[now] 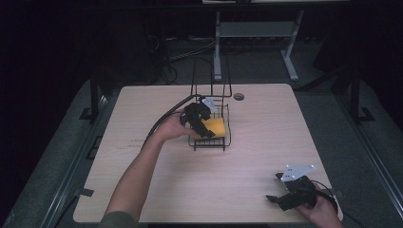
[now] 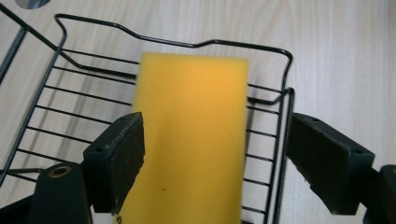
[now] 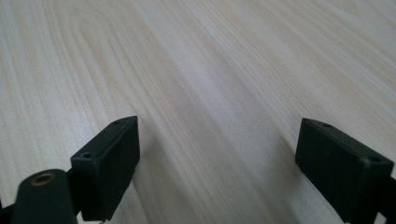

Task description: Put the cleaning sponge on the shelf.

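Note:
A yellow sponge [image 1: 217, 126] lies in a black wire basket [image 1: 209, 143] near the middle of the table. My left gripper [image 1: 207, 123] reaches into the basket from the left. In the left gripper view the sponge [image 2: 191, 130] sits between the jaws of the open left gripper [image 2: 215, 158]. The left jaw is at the sponge's edge, and the right jaw stands clear of it, outside the basket wire [image 2: 282, 116]. My right gripper [image 1: 274, 187] rests open near the table's front right corner. In the right gripper view the right gripper [image 3: 217, 158] has bare wood between its jaws.
The basket has a tall wire handle frame [image 1: 211, 78] rising at its back. A round cable hole [image 1: 238, 96] sits near the far edge of the light wood table [image 1: 266, 142]. Beyond the table stand a desk's grey legs [image 1: 290, 57] and floor cables.

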{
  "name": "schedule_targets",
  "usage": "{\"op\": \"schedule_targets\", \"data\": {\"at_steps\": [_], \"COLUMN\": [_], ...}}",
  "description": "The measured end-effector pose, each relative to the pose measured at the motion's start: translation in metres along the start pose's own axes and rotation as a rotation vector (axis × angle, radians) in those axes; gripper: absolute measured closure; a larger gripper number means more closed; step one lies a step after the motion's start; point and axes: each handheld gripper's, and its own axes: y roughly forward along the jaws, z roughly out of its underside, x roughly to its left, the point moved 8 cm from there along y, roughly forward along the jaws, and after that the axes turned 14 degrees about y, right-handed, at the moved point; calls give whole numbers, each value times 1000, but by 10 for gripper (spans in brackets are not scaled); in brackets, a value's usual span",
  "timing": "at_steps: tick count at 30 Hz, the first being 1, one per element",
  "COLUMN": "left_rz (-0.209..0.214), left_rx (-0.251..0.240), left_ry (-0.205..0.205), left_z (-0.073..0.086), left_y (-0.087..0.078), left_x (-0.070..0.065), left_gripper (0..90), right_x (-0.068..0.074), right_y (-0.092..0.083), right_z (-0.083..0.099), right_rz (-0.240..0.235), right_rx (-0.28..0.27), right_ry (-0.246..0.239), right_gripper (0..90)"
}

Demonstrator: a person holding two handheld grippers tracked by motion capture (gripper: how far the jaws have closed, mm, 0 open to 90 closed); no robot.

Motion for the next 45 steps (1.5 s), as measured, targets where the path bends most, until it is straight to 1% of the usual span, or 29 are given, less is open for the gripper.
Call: {"op": "schedule_targets", "data": {"at_steps": [1,2,7,9,12,13,16,20,21,22,24,26,28,30,33,34,35,36,37,38,40,41,42,45], "left_rz": [-6,-8,-9,-18,-15,-19,-22,-23,-22,-23,-23,-20,-26,-26,-23,-23,-17,-23,-23,-17,-20,-12,-10,-15], "left_rx": [-8,-18,-11,-23,-22,-22,-24,-19,-15,-15,-27,-10,-14,-16,-16,-16,-17,-16,-16,-15,-15,-11,1,-2], "left_ry": [7,1,8,10,10,24,24,19,17,27,25,39,39,47,39,39,41,47,47,46,43,32,38,49], "left_z": [-1,-2,-1,-2,-3,-3,-4,-1,1,2,3,6,6,7,8,8,9,11,11,14,15,17,18,19], "left_y": [-2,-3,-4,-5,-5,-5,-9,-11,-11,-12,-14,-15,-15,-18,-20,-20,-20,-21,-21,-22,-23,-24,-25,-27], "left_x": [-1,-2,-5,-8,-11,-15,-19,-24,-28,-30,-34,-37,-39,-44,-50,-50,-53,-57,-57,-61,-62,-67,-69,-72], "left_gripper": [194,195,187,184,184,184,187,187,188,188,190,190,190,190,190,189,189,190,191,190,190,190,189,190], "right_x": [0,0,-1,-1,-2,-2,-2,-2,-2,-2,-2,-2,-1,-1,-1,-1,-1,0,0,-1,-1,-1,-1,-2], "right_y": [0,0,-2,-3,-4,-4,-5,-5,-5,-6,-6,-5,-4,-5,-5,-5,-5,-5,-5,-5,-5,-5,-5,-4], "right_z": [0,-1,-2,-3,-3,-3,-4,-4,-4,-4,-4,-4,-4,-5,-5,-5,-5,-5,-5,-4,-5,-4,-4,-4], "right_rz": [0,1,7,6,11,15,19,18,21,21,21,22,20,22,22,22,24,23,23,26,26,26,26,27], "right_rx": [-4,-6,-12,-19,-23,-23,-31,-32,-30,-30,-32,-27,-27,-28,-30,-30,-29,-27,-27,-26,-28,-27,-26,-23], "right_ry": [1,2,-1,3,7,6,1,2,3,2,3,3,1,-2,-1,-1,-3,-5,-5,-8,-8,-7,-6,-7], "right_gripper": [135,135,134,134,134,134,134,134,134,134,134,134,134,134,134,134,134,134,134,134,134,134,134,134]}}
